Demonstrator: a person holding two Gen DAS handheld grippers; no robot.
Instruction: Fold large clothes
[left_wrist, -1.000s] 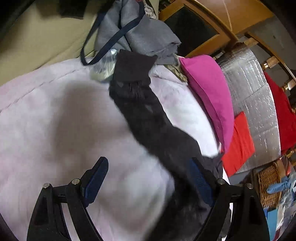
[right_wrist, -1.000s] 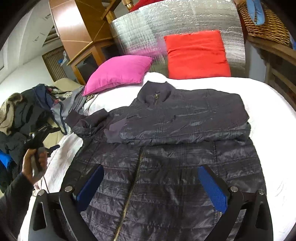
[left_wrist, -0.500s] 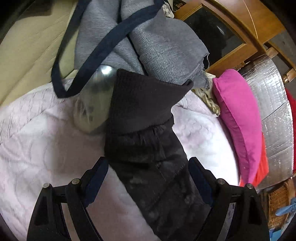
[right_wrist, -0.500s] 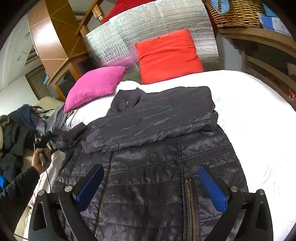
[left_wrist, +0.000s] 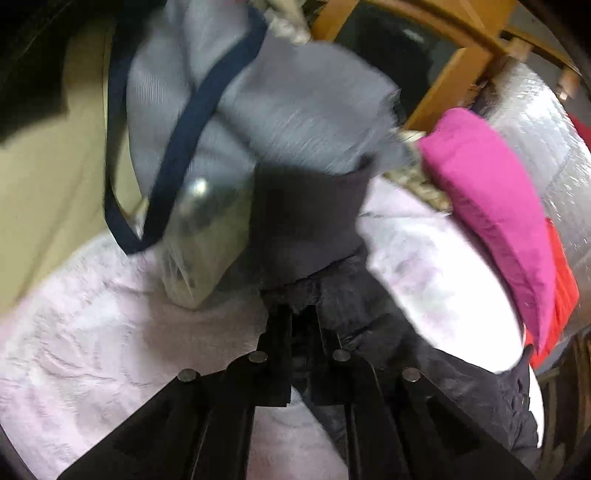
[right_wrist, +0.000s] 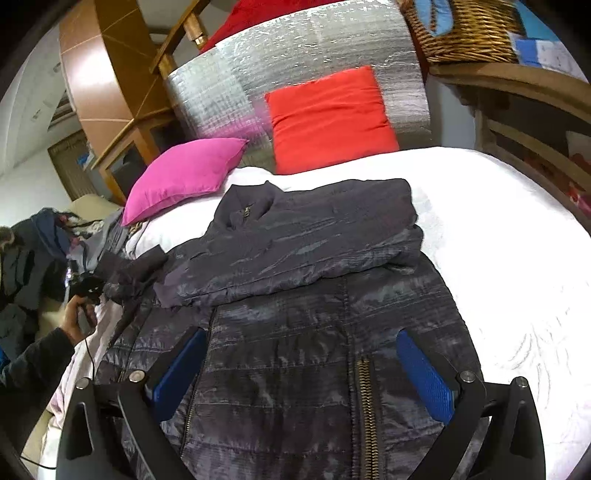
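A dark quilted jacket (right_wrist: 314, 332) lies front up on a white bed (right_wrist: 498, 258), one sleeve folded across its chest. Its other sleeve (left_wrist: 332, 295) stretches to the bed's left edge, ending in a knit cuff (left_wrist: 306, 218). My left gripper (left_wrist: 301, 317) is shut on that sleeve just below the cuff; it also shows in the right wrist view (right_wrist: 86, 286), held by a hand. My right gripper (right_wrist: 303, 369) is open and empty, hovering over the jacket's lower front near the brass zipper (right_wrist: 367, 402).
A pink cushion (right_wrist: 184, 173) and a red cushion (right_wrist: 328, 118) lean at the silver headboard (right_wrist: 295, 66). A pile of grey and dark clothes (left_wrist: 266, 92) with a clear plastic bag (left_wrist: 203, 229) sits at the bed's left edge. A wicker basket (right_wrist: 465, 29) stands on a shelf, right.
My left gripper moved up the sleeve toward the cuff and closed on it. My right gripper stayed open and shifted slightly over the jacket's lower front.
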